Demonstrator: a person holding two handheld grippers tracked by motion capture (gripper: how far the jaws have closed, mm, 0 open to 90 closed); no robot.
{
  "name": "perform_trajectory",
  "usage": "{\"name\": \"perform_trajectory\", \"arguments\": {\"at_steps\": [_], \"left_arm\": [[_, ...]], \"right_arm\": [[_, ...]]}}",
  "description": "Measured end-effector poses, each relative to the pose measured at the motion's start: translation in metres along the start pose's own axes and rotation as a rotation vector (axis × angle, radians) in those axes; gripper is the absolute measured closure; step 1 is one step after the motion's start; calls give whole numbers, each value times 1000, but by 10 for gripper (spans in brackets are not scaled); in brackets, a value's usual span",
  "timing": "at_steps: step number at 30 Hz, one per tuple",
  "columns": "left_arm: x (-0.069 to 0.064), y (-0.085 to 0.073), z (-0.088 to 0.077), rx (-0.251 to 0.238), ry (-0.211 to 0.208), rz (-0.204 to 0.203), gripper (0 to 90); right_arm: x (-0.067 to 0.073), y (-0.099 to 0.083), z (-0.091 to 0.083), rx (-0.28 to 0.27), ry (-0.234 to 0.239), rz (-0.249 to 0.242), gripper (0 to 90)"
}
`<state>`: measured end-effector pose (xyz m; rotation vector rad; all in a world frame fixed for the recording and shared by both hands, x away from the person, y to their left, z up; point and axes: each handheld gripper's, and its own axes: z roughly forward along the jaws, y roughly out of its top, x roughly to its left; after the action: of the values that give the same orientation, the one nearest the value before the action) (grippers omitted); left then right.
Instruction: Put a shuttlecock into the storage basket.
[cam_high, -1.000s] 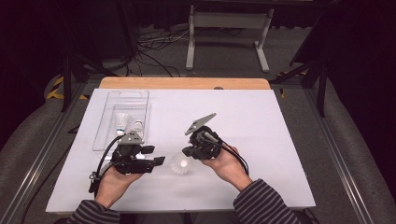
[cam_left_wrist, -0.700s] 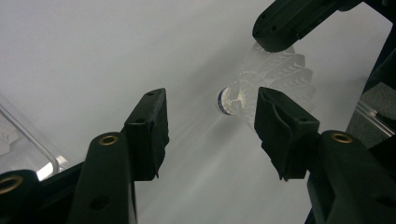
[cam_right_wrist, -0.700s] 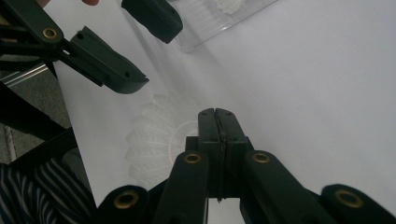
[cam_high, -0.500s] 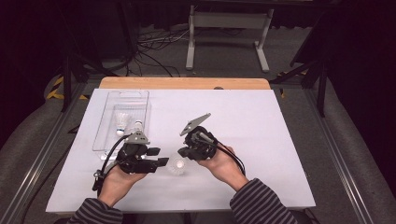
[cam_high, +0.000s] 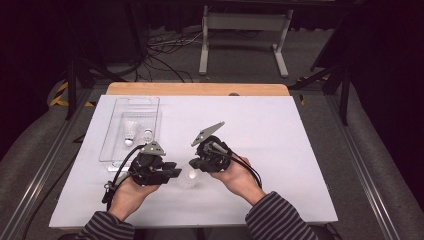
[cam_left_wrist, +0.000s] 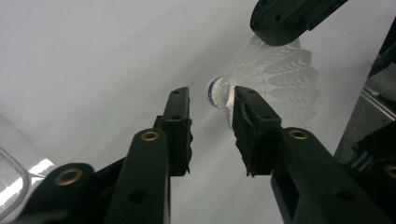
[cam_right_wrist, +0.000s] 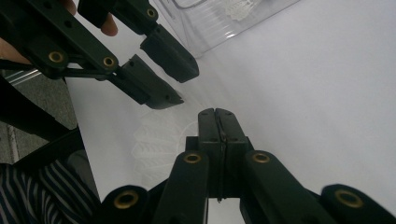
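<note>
Three shuttlecocks are in sight: two inside the clear plastic tray (cam_high: 116, 131) at ten o'clock on the tabletop (cam_high: 300, 150), namely one shuttlecock (cam_high: 131, 132) lying at the tray's middle and a second shuttlecock (cam_high: 148, 135) beside it by the tray's three o'clock wall, and a third shuttlecock (cam_high: 189, 178) on the white surface at six o'clock. There is one tray. Two grippers are counted: the left gripper (cam_high: 172, 172) and the right gripper (cam_high: 196, 163).
</note>
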<state>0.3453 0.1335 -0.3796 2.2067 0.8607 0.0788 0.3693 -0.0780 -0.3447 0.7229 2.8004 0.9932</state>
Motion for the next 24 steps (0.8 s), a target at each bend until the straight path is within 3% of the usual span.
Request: {"name": "perform_trajectory", "arguments": {"at_steps": [14, 24], "left_arm": [[3, 2, 2, 10, 2, -21, 883], [4, 2, 2, 4, 4, -20, 899]], "right_arm": [[0, -1, 0, -14, 6, 5, 900], [1, -1, 2, -15, 5, 9, 895]]}}
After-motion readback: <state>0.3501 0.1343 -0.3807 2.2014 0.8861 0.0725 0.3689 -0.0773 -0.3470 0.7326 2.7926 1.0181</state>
